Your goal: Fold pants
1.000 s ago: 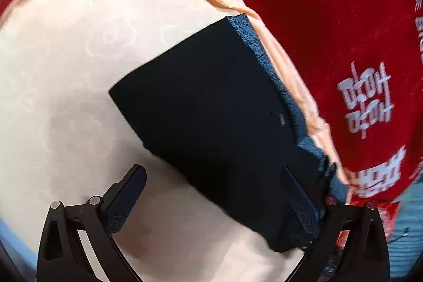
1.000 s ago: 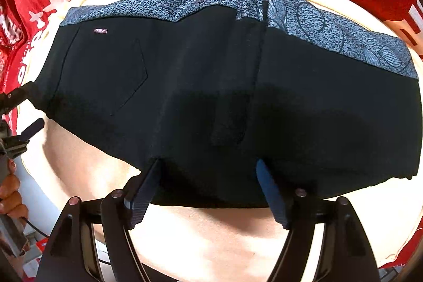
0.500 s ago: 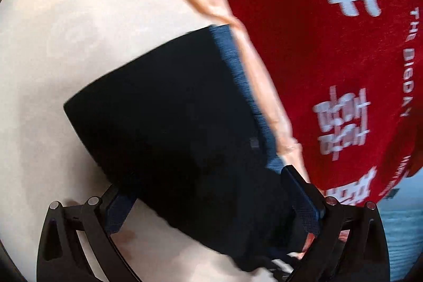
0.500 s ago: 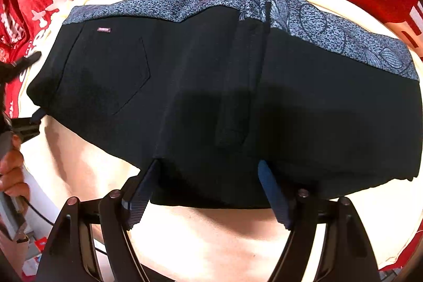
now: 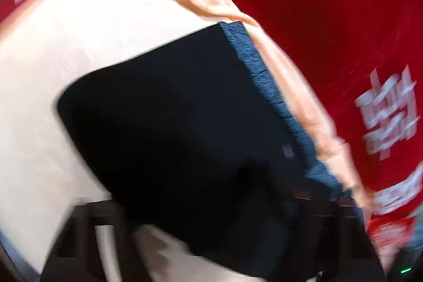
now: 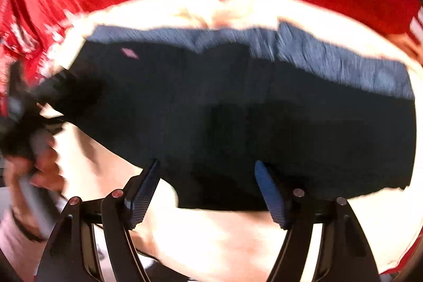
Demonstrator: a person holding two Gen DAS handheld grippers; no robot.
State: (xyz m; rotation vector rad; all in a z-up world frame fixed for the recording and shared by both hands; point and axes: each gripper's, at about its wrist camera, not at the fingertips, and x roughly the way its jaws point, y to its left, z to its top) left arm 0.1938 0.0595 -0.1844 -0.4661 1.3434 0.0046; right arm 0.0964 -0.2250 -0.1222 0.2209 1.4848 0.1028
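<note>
Black pants (image 6: 238,110) with a grey-blue patterned waistband (image 6: 343,62) lie folded on a cream cloth (image 6: 238,237). In the left wrist view the pants (image 5: 171,123) fill the middle, and their near edge covers the blurred left gripper (image 5: 211,223). In the right wrist view the left gripper (image 6: 39,97) sits at the pants' left end, seemingly pinching the fabric. My right gripper (image 6: 206,186) is open, its fingers either side of the pants' near edge.
A red blanket with white characters (image 5: 330,31) lies under the cream cloth (image 5: 66,57) and surrounds it. The person's hand (image 6: 31,171) holding the left gripper shows at the lower left of the right wrist view.
Both views are now blurred by motion. The left gripper has closed in on the pants' end, and the fabric there has bunched. The right gripper has drawn back slightly, still open.
</note>
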